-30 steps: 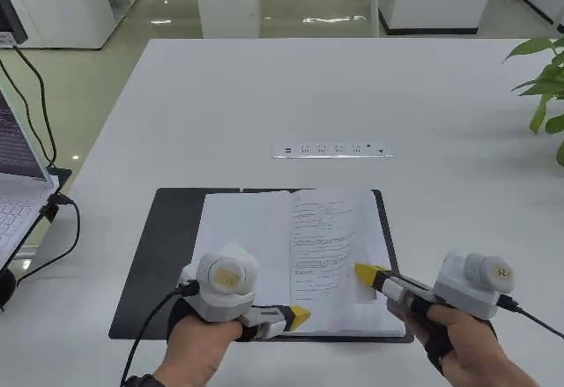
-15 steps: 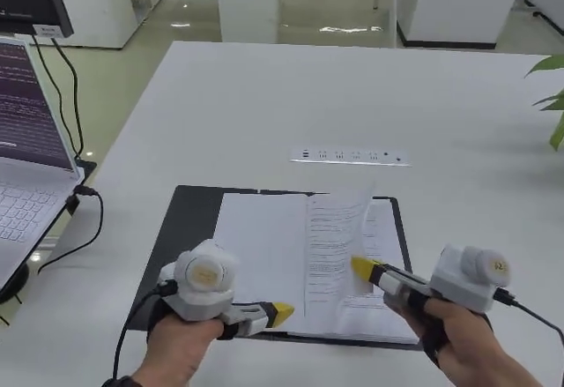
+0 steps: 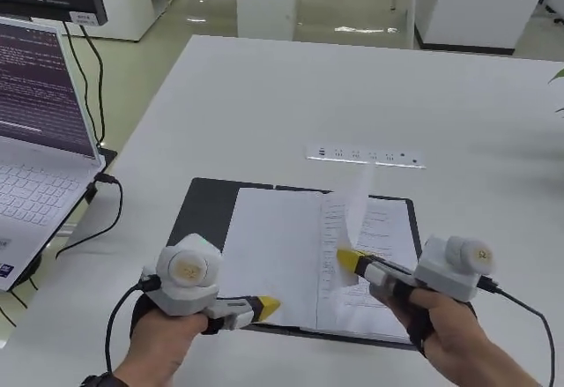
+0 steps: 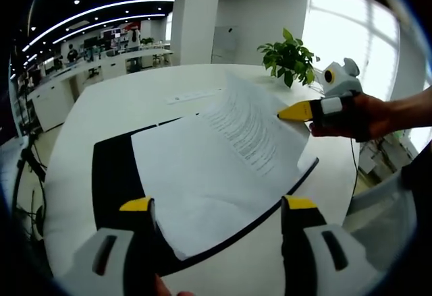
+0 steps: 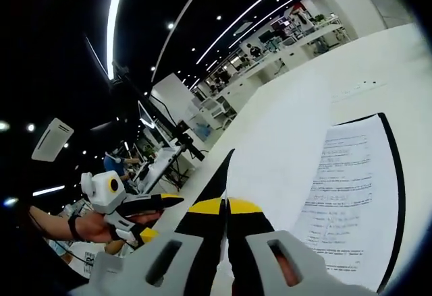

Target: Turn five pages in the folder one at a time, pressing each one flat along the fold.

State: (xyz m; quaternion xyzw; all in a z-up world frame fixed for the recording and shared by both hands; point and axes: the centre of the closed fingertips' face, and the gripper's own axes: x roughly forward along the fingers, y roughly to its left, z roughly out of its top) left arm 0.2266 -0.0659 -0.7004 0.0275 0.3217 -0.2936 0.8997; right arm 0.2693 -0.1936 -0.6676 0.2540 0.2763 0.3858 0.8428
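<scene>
Head view: the folder (image 3: 207,215) lies open on the table (image 3: 352,87), its spine running away from the person. One printed page (image 3: 357,197) stands up near the spine, pinched at its outer edge by the right gripper (image 3: 345,261).

Left gripper view: the left gripper (image 4: 219,205) sits at the folder's near edge, jaws wide apart.

Right gripper view: jaws together, seemingly on the page's edge. The print is too small to read.

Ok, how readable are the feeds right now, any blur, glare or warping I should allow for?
Head view: evenly lit, sharp on the folder, but the lifted page is washed pale and soft. Left gripper view: fisheye bows the table edge, window glare blows out the right side. Right gripper view: rolled steeply, ceiling lights streak.
</scene>
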